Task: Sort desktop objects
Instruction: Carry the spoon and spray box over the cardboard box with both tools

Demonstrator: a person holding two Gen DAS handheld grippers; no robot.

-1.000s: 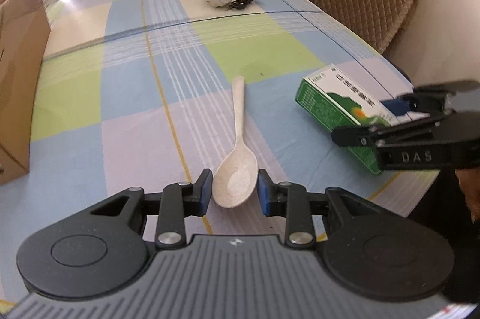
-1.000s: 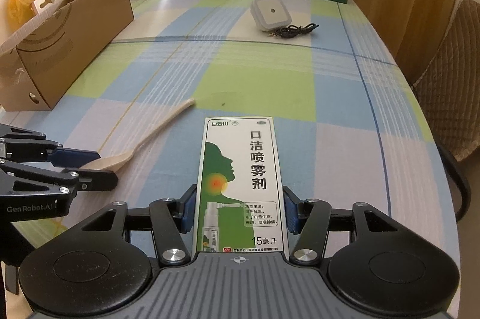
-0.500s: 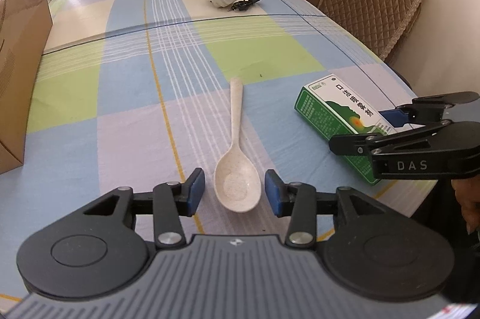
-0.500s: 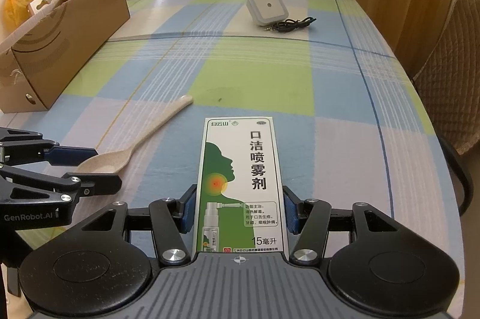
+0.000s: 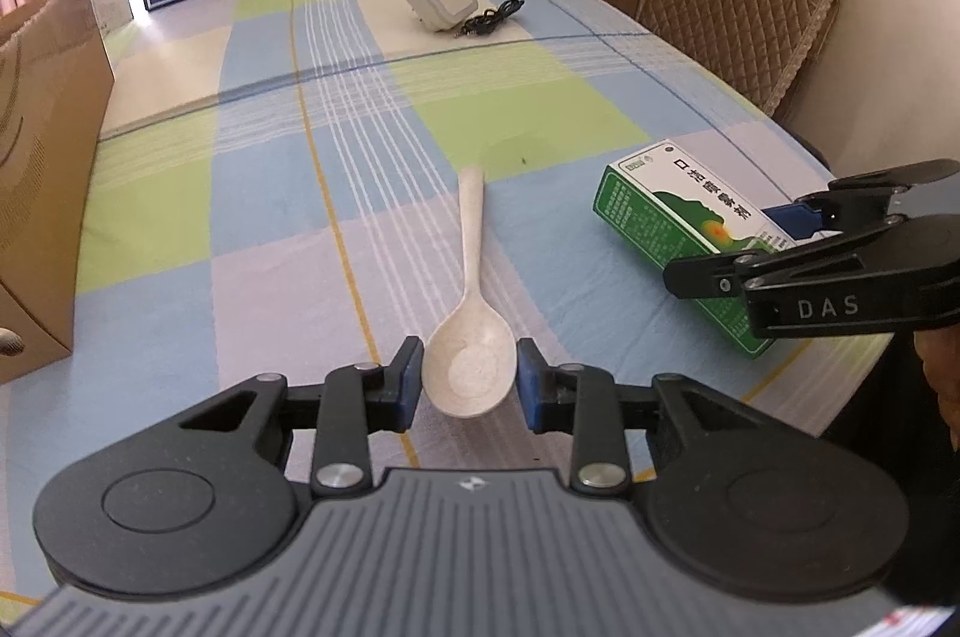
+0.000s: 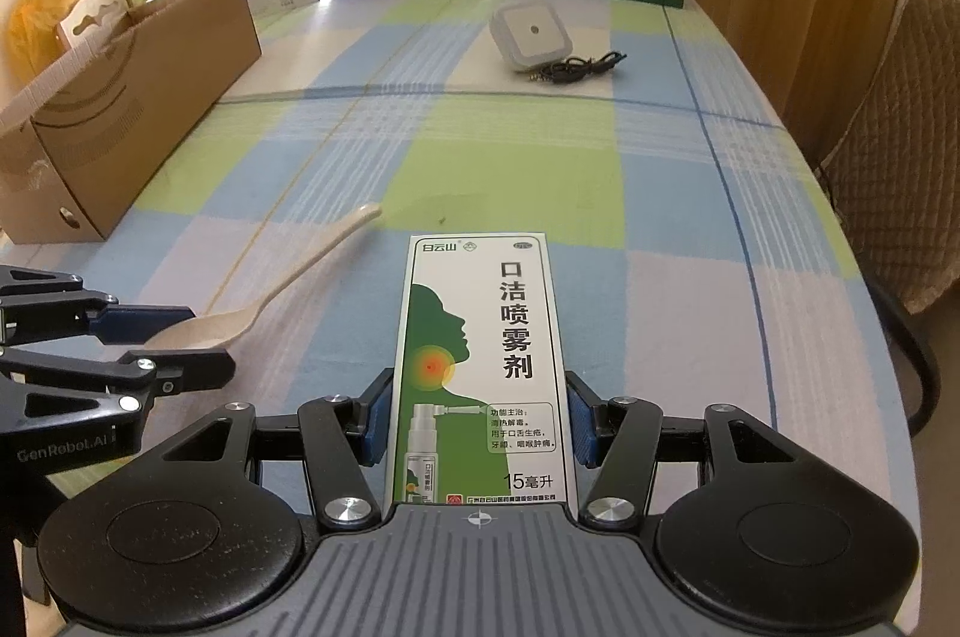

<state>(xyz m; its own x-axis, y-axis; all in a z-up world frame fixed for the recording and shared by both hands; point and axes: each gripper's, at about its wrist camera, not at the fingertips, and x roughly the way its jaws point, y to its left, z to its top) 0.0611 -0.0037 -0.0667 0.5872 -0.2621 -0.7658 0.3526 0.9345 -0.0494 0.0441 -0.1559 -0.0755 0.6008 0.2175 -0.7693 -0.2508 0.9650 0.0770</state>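
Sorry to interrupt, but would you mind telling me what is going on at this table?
A person is sorting desktop objects with two tools. The left hand-held gripper has just closed on the bowl of a beige spoon. The right hand-held gripper clamps a green and white spray box. Both items lie on the checked tablecloth.

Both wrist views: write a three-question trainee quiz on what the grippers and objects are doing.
1. True or false: the spoon has its bowl between the left gripper pads.
2. What does the right gripper clamp? A) green medicine box B) black cable C) white plug-in device
3. Which container stands at the table's left edge?

Key: 1 true; 2 A; 3 the cardboard box.
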